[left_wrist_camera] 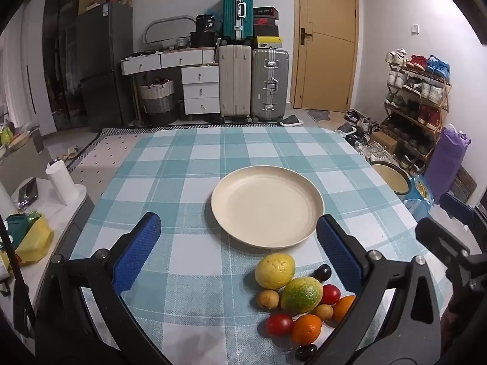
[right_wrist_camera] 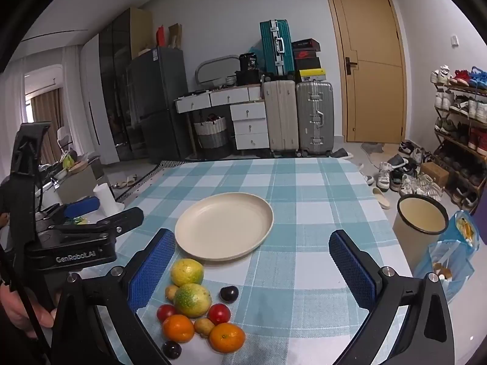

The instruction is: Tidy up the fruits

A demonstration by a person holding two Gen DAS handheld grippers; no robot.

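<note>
From the left wrist camera, the left gripper point(left_wrist_camera: 237, 234) hangs above the checked tablecloth point(left_wrist_camera: 170, 164) with its blue pads spread wide and nothing between them. The cream plate point(left_wrist_camera: 304, 182) lies bare ahead. Just before it sits the fruit cluster: a yellow citrus point(left_wrist_camera: 275, 270), a green-yellow citrus point(left_wrist_camera: 301, 293), two oranges, red tomatoes, small brown fruits and dark plums, packed touching.

From the right wrist camera, the right gripper point(right_wrist_camera: 249, 258) is likewise wide open and empty, with the cluster near its left finger point(right_wrist_camera: 152, 270). A dark plum point(right_wrist_camera: 229, 293) lies a little apart from the rest.

Nothing is sorted yet. The sensible start is probably an outlying fruit such as that plum: centre the pads on it, close gently so round fruit does not squirt out, and avoid nudging neighbours.
</note>
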